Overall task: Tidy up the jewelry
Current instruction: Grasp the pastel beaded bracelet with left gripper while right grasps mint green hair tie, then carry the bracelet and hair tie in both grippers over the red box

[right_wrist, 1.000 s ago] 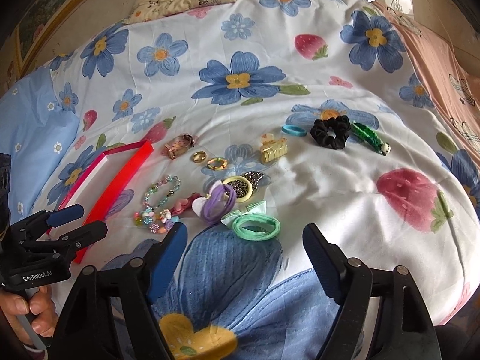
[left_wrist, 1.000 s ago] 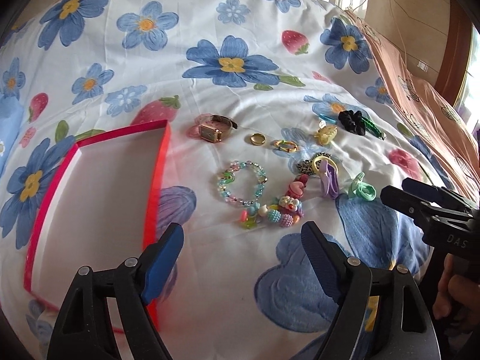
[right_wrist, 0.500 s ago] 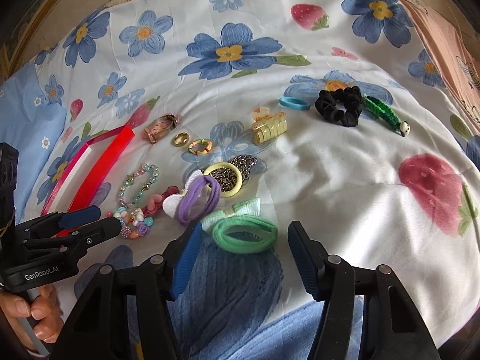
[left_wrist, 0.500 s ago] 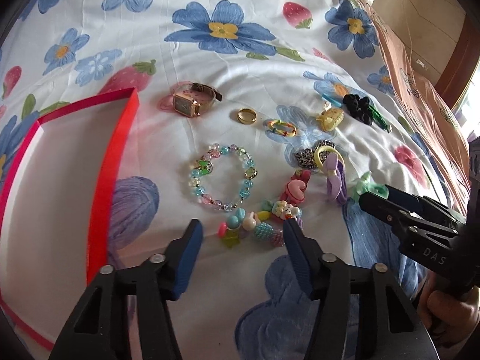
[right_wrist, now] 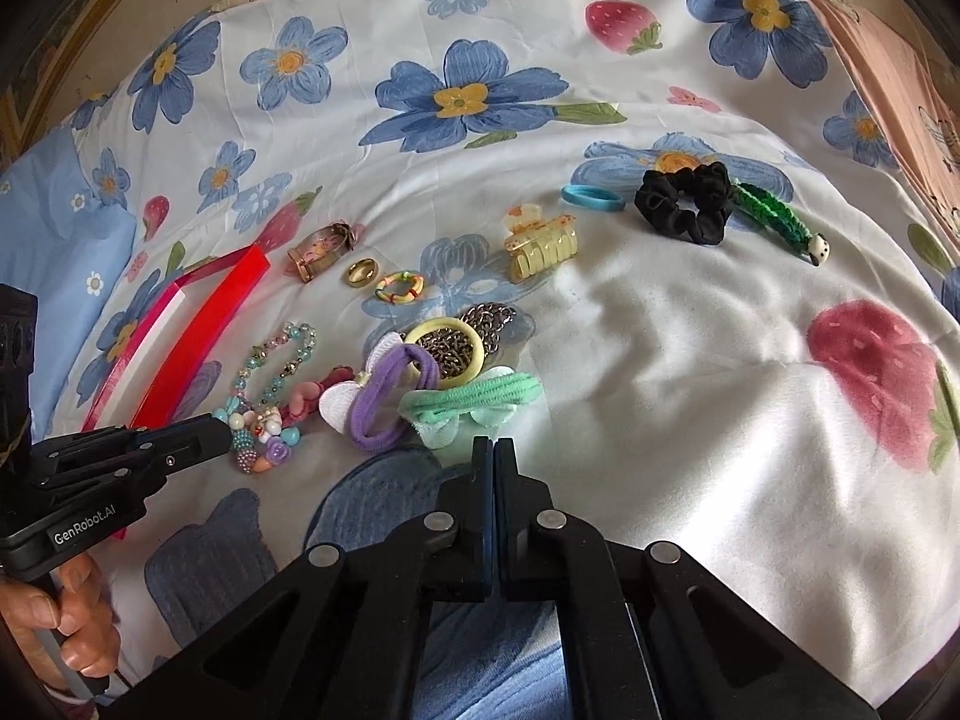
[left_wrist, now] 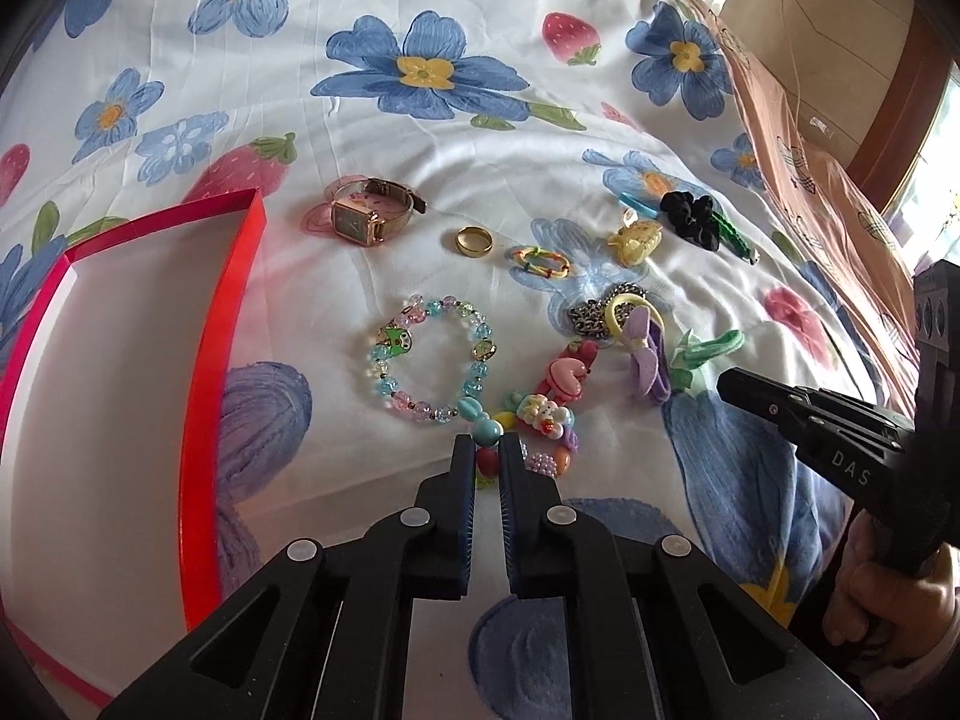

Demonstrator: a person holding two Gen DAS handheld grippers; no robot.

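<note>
- left hand-held gripper [left_wrist: 485,461]: clenched on charm bracelet [left_wrist: 540,420], near edge of the jewelry spread on bed [left_wrist: 540,138]
- right hand-held gripper [right_wrist: 493,450]: clenched, apparently on green hair tie [right_wrist: 474,399]
- red box [left_wrist: 216,360]: left

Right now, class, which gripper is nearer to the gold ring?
Left. The left gripper sits at the charm bracelet, below the gold ring; the right gripper is farther off, beside the green hair tie.
</note>
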